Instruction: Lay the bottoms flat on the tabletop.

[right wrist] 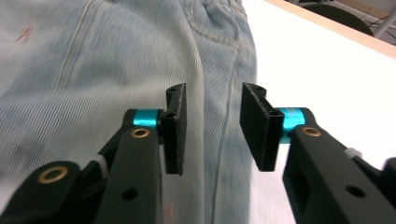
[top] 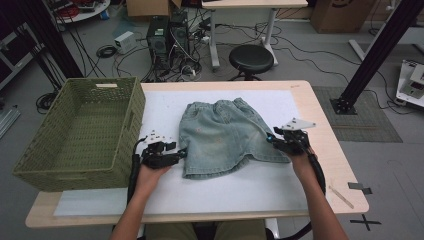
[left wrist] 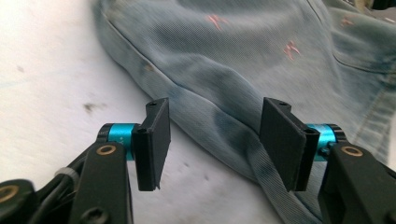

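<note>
Two open tongs (top: 181, 155) (top: 270, 139) flanking denim shorts (top: 220, 135)

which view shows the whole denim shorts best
The high view: the denim shorts lie flat and whole on the white mat, waistband to hems. The left gripper view gives a close stretch of one hem, the right gripper view a side seam and some waistband.

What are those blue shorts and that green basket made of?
The shorts look like faded light-blue denim: twill weave and stitched seams show in the left gripper view. The basket looks like olive-green woven wicker or moulded plastic imitating it; the pictures leave that open.
</note>
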Motion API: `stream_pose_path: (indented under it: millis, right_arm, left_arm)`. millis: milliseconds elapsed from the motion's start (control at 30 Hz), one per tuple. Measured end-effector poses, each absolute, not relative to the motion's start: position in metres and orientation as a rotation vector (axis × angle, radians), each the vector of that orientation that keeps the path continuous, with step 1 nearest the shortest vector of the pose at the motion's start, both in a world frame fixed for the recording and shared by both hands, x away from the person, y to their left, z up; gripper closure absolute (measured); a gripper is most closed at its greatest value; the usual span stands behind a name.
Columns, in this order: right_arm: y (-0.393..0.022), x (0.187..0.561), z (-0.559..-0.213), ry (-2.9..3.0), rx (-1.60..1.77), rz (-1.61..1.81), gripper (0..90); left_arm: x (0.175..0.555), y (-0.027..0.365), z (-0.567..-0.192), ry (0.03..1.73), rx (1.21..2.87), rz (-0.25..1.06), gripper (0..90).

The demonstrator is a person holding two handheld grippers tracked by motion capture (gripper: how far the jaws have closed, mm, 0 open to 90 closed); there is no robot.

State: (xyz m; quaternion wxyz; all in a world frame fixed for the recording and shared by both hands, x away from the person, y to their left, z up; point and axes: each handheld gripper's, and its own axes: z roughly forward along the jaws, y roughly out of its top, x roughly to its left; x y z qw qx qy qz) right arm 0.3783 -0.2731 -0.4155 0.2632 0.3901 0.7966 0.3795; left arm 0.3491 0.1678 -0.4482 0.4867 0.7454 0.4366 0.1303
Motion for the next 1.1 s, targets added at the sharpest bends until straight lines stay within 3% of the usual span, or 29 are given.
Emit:
stream_pose_path:
  millis: [200, 433, 633, 700, 767, 1100]
  right_arm:
    - [-0.297, 0.350, -0.429, 2.152, 1.107, 0.972, 55.4]
    - [-0.306, 0.341, -0.445, 2.196, 1.164, 0.902, 54.1]
    - [-0.308, 0.346, -0.450, 2.230, 1.172, 0.892, 57.6]
    - [-0.308, 0.346, -0.450, 2.260, 1.154, 0.915, 69.7]
    - [-0.306, 0.344, -0.450, 2.272, 1.139, 0.916, 78.2]
    - [-0.314, 0.333, -0.435, 2.290, 1.160, 0.865, 86.4]
  left_arm:
    - [0.338, 0.160, -0.449, 1.077, 1.830, 0.268, 36.3]
    - [0.337, 0.148, -0.453, 1.087, 1.912, 0.210, 36.9]
    - [0.337, 0.133, -0.449, 1.033, 2.032, 0.318, 52.7]
    - [0.335, 0.131, -0.449, 1.023, 2.053, 0.364, 70.8]
    - [0.333, 0.131, -0.449, 1.013, 2.046, 0.385, 82.3]
    - [0.325, 0.170, -0.436, 1.077, 1.919, 0.446, 85.3]
